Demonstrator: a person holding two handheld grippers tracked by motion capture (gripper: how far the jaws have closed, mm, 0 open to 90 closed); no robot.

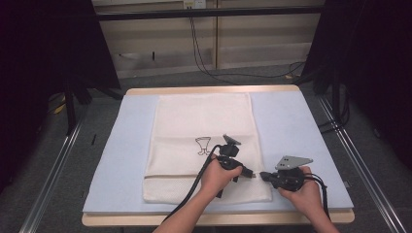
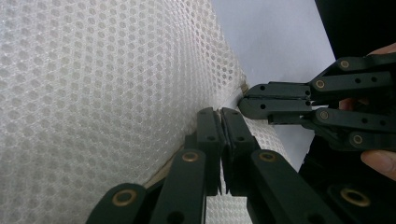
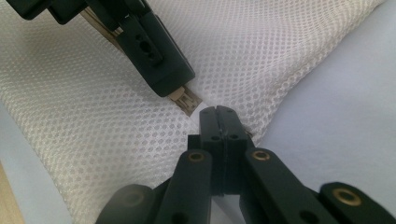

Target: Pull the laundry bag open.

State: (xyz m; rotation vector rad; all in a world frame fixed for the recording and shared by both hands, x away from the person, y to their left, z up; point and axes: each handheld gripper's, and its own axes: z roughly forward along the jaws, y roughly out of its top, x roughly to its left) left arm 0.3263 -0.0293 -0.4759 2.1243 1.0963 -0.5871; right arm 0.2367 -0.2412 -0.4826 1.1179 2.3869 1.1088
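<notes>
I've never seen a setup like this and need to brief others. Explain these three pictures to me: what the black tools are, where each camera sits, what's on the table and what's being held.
There is no robot here: a person holds a hand tool with two black jaws, tongs, in each hand. The high view looks down from above the person's side of the table. It shows the left tongs and the right tongs meeting tip to tip at the right edge of a white mesh bag, which lies flat on a pale blue mat.

The other two pictures come from small cameras riding on the tongs, each looking along its own jaws. In the left gripper view the jaws stand closed at the bag's zipper line. In the right gripper view the jaws are closed on the bag's edge, with what looks like the zipper pull at the tip of the left tongs.
</notes>
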